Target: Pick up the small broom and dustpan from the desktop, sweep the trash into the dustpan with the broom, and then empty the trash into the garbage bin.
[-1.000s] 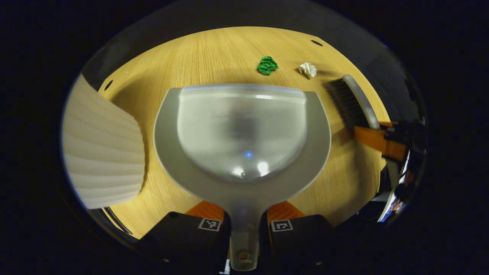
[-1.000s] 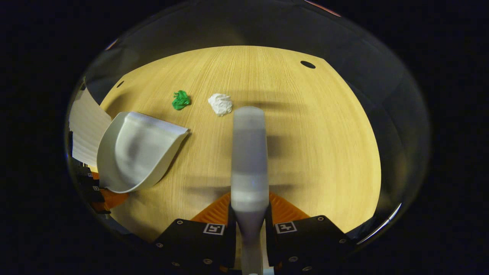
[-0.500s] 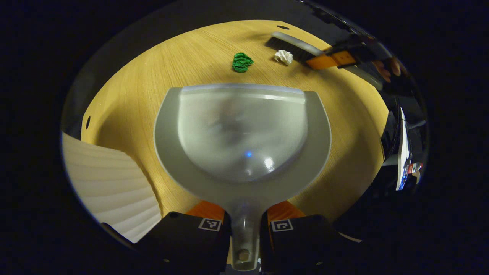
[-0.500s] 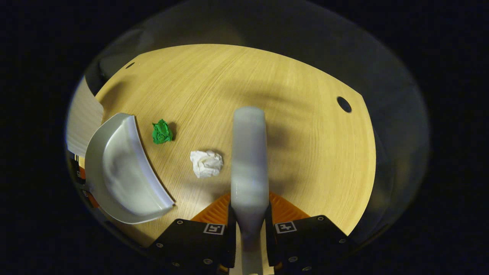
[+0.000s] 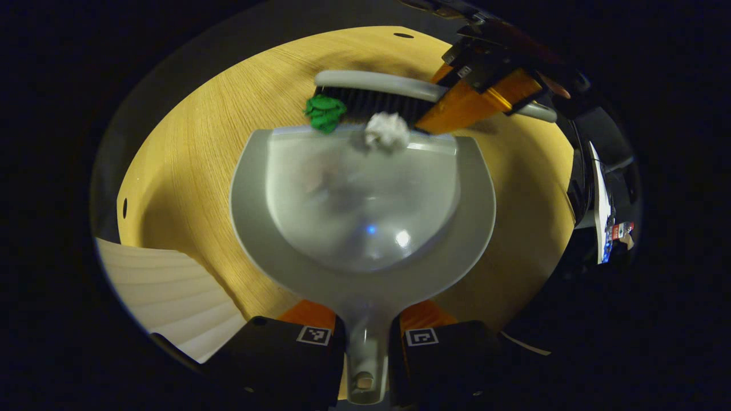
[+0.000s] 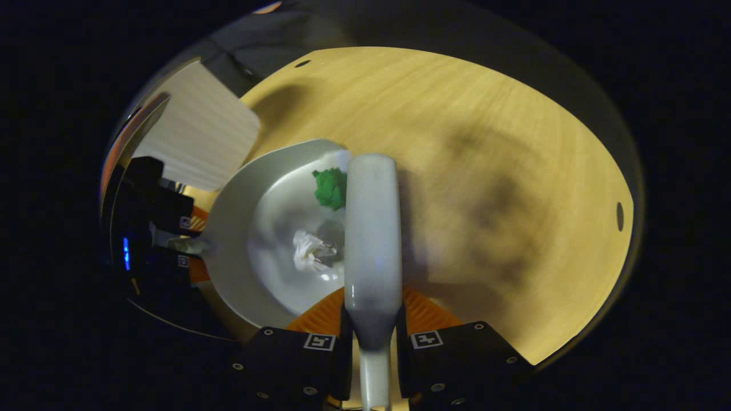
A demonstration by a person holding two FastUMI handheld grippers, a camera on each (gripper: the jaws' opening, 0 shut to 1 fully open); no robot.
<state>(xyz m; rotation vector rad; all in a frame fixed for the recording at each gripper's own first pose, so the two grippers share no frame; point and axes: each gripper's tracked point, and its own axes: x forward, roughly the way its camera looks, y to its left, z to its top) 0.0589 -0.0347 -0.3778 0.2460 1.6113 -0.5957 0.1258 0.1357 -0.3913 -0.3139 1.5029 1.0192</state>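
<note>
The sweeping step is in hand. In the left gripper view the left gripper [image 5: 365,342] has its jaws closed on the handle of the grey dustpan [image 5: 354,251], whose front lip rests low on the wooden desktop [image 5: 188,160]. At that far lip the broom [image 5: 377,94] lies crosswise, its dark bristles against the edge, held by the right gripper [image 5: 485,85], which comes in from the far right. The right gripper view confirms that the right gripper's jaws are clamped on the broom's handle.

A green paper wad [image 5: 324,112] sits at the left end of the lip, touching the bristles, while a white paper wad [image 5: 387,131] is just over the lip. In the right gripper view both appear to lie inside the pan.

A ribbed white garbage bin [image 5: 171,297] stands at the near left of the desktop.

The next move probably calls for one short stroke to push both wads deep into the pan, then lifting the dustpan level and carrying it left over the bin before tipping.
</note>
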